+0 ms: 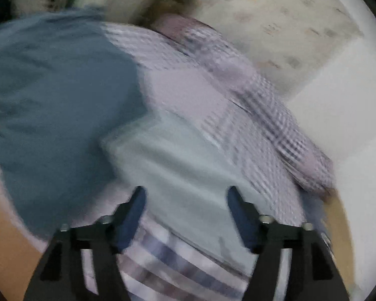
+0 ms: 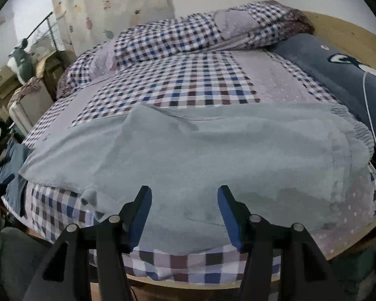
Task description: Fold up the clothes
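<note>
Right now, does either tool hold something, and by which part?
Nothing is held. The left tool and right tool are open above the grey garment.

The left wrist view is heavily smeared by motion blur: the checked purple-and-white bedcover (image 1: 250,115) streaks into bands and the dark blue-grey cloth (image 1: 57,105) loses all its edges, while the black left tongs (image 1: 186,193) stay sharp. The right wrist view is crisp, with soft, even, rather dim indoor light and faint shadows along the folds of the pale grey-green garment (image 2: 188,155). Both views bulge fisheye-style, with dark vignetted corners.
</note>
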`<state>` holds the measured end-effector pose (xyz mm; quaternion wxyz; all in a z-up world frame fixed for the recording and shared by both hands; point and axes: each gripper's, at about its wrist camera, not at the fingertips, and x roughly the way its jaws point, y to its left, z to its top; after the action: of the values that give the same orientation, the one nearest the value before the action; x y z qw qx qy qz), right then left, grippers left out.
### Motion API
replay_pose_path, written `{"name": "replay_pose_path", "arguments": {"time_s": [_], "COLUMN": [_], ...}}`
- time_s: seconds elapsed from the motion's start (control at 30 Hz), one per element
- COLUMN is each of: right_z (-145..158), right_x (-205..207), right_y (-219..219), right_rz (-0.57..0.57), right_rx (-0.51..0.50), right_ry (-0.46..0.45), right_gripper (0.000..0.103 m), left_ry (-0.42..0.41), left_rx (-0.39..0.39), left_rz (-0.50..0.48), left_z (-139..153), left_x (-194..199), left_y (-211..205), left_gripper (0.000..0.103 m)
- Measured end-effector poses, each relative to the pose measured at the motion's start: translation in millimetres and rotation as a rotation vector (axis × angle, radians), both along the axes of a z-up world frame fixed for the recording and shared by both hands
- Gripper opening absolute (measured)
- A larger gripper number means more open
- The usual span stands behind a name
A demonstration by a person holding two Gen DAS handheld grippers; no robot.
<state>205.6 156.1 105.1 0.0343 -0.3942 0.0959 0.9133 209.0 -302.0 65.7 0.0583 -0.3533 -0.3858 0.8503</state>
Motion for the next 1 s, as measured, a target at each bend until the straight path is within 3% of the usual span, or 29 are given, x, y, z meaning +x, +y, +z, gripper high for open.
{"name": "replay_pose_path", "arguments": {"time_s": [0.2, 0.37, 0.53, 0.63, 0.67, 0.77, 1.0], "right_z": [-13.7, -25.2, -38.6, -44.9, -46.9, -52.4, -63.6], "right_x": [14.0, 33.1, 38.3, 36.5, 35.0, 23.0, -23.3], "right_y": [-51.8, -91.4, -113.8, -124.4, -128.0, -137.9, -146.6], "right_rz": [0.157, 0.290, 0.369, 0.405, 0.414, 0.436, 0.387], "right_rx": [0.130, 0.285, 0.408, 0.486, 0.512, 0.569, 0.669], "right_ry": [0.073, 0.139, 0.169, 0.203, 0.216, 0.239, 0.244], "right_gripper": [0.059, 0.065, 0.072, 0.081, 0.084, 0.085, 0.084], "left_ry": [-0.075, -0.154, -0.230, -0.222, -0.220, -0.217, -0.204], "left_rx": [0.089, 0.101, 0.161, 0.173, 0.177, 0.195, 0.181], "left_rz": [-0.450, -0.639, -0.663, -0.685, -0.692, -0.717, -0.791], "left_z": [-25.3, -46.9, -64.5, -54.5, -51.2, -38.0, -13.7], "left_x": [-33.7, -63.5, -61.6, -71.2, -74.4, -82.9, -89.5], "left_y": [156.2, 239.8, 264.5, 273.9, 277.0, 287.4, 307.1], "left_gripper": [0.078, 0.078, 0.076, 0.056, 0.040, 0.026, 0.024]}}
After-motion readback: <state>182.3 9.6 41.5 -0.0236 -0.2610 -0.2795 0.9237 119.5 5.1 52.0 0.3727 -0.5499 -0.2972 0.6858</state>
